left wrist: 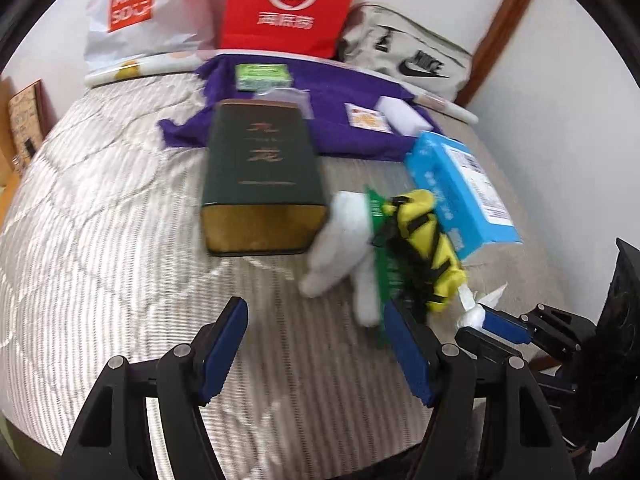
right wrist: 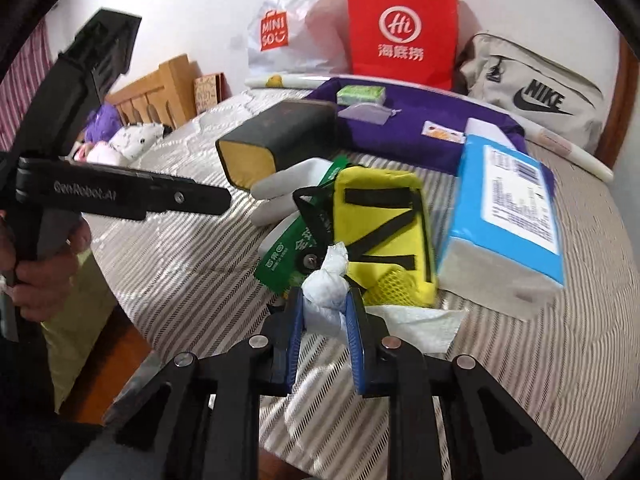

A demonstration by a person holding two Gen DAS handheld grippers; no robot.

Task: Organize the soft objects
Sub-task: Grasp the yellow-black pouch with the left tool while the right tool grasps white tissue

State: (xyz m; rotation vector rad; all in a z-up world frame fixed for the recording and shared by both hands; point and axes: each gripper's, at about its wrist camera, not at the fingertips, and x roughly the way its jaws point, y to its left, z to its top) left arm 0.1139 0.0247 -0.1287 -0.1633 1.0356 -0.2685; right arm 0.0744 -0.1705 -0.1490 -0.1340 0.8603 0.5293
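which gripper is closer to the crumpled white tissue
Right. The right gripper is shut on the crumpled white tissue; the left gripper hangs open off to its side, not touching it.

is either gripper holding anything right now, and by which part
The right gripper has its jaws shut on the crumpled white tissue, gripping its lower, bunched end. The left gripper stands open over the bedspread, holding nothing.

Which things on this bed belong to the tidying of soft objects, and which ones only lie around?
Belong to the job:
- crumpled white tissue wad, pinched in the right tongs
- yellow fabric pouch with black straps
- white cloth gloves
- blue tissue pack

Only lying around:
- dark green rectangular box
- red paper bag
- beige Nike bag
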